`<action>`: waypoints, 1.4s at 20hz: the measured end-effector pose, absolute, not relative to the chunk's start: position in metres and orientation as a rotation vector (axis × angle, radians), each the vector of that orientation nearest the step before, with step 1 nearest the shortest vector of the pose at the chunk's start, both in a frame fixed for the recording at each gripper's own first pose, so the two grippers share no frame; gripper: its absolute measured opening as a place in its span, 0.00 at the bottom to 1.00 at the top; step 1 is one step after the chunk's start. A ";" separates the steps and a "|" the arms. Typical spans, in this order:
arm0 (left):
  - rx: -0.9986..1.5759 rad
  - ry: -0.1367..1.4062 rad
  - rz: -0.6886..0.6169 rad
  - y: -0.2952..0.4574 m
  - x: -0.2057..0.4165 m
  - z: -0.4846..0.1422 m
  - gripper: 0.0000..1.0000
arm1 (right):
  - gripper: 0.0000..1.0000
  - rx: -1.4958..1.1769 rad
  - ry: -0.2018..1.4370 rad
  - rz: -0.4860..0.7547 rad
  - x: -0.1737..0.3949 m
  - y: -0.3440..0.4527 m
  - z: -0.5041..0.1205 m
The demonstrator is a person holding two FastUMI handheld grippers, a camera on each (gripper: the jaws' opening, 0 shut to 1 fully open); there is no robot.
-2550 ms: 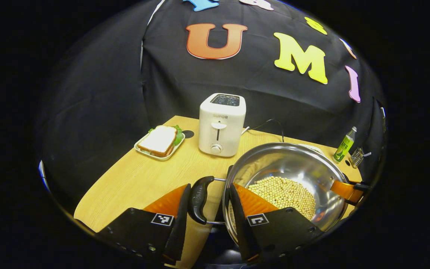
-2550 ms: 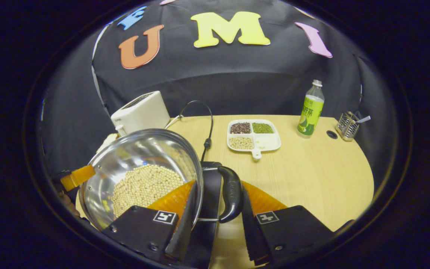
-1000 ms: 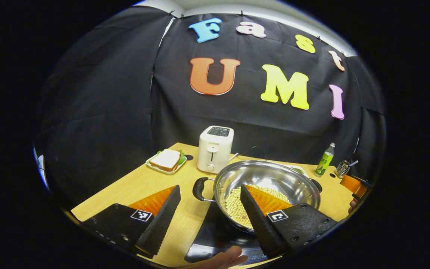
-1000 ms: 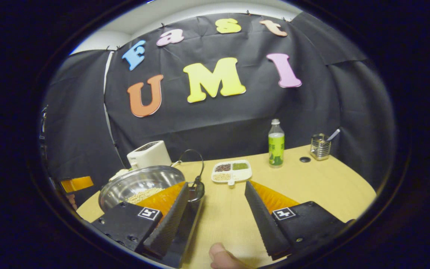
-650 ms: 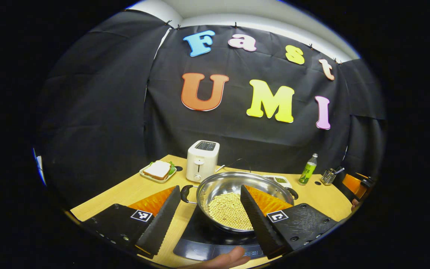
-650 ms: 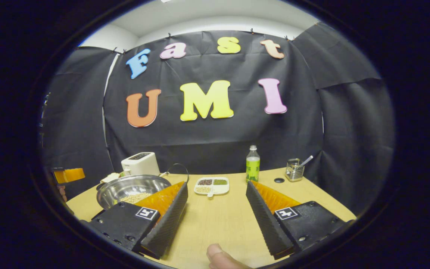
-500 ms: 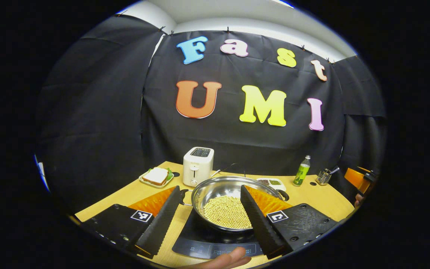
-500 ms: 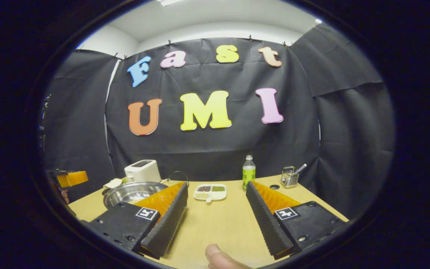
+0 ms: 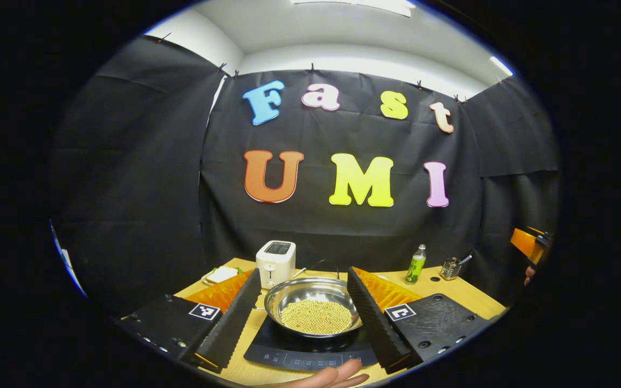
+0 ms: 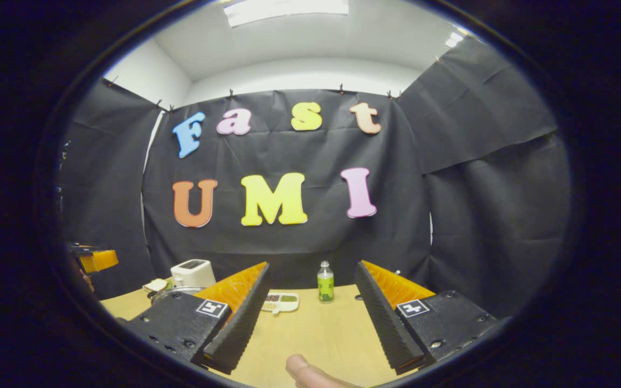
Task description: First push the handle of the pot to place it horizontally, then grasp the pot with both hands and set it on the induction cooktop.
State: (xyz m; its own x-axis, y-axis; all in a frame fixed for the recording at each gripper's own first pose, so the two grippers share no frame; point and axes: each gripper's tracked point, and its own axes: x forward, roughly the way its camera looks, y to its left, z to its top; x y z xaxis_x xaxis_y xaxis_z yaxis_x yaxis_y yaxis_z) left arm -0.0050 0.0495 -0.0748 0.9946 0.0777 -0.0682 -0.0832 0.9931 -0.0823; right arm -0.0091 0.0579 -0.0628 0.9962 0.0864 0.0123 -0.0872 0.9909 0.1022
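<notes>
The steel pot, holding pale beans, sits on the black induction cooktop on the wooden table. My left gripper is open, held back and above the pot, which shows between its fingers untouched. My right gripper is open too, with nothing between its fingers, raised over the table's right part. In the right gripper view a sliver of the pot shows behind the left finger. The pot's side handles are hidden by my fingers. The right gripper also shows at the far right of the left gripper view.
A white toaster and a sandwich plate stand behind the pot on the left. A divided dish of grains, a green bottle and a metal utensil holder stand at the back right. A fingertip shows at the bottom edge.
Both grippers let go of the pot handles, opened, and drew back and upward. The pot stays on the cooktop and now looks smaller and farther off.
</notes>
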 end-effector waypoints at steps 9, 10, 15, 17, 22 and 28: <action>-0.077 -0.070 0.021 -0.011 -0.052 -0.022 0.95 | 0.96 0.064 -0.090 0.016 -0.065 -0.002 -0.040; -0.082 -0.078 0.009 -0.018 -0.057 -0.022 0.95 | 0.96 0.069 -0.088 0.021 -0.069 -0.006 -0.043; -0.054 -0.077 0.004 -0.037 -0.068 -0.026 0.95 | 0.96 0.129 -0.116 0.041 -0.085 -0.014 -0.043; -0.044 -0.069 -0.010 -0.045 -0.069 -0.025 0.95 | 0.97 0.125 -0.096 0.061 -0.087 -0.014 -0.052; -0.034 -0.043 -0.029 -0.053 -0.071 -0.031 0.95 | 0.96 0.111 -0.062 0.037 -0.085 -0.025 -0.062; -0.032 -0.040 0.006 -0.046 -0.069 -0.032 0.95 | 0.96 0.093 -0.045 0.061 -0.082 -0.017 -0.066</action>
